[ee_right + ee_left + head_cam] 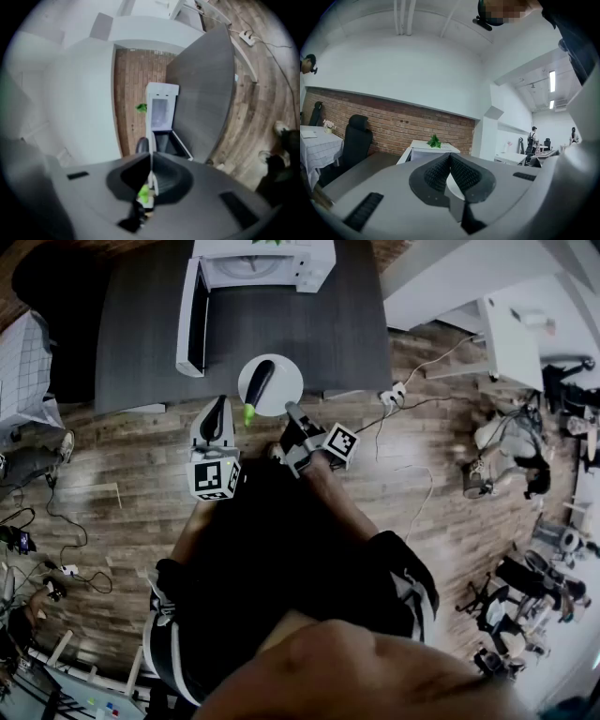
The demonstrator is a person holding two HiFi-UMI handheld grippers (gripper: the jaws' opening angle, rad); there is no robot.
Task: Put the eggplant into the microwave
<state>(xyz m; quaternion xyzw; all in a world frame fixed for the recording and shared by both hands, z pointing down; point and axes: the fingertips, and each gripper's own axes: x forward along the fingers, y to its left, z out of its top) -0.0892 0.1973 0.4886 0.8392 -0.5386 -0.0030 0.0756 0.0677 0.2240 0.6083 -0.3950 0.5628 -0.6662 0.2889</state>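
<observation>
While the eggplant [260,381] lies on the white plate [286,388], with its green stem end over the plate's near rim, both tools are at that rim. The left gripper [218,407] is just left of the plate, its jaws closed tip to tip on nothing. The right gripper [292,412] is at the plate's near right edge, jaws also pressed together and empty. Beyond the plate, on the same dark table [328,324], stands the microwave [267,263], its door [194,320] swung open.
</observation>
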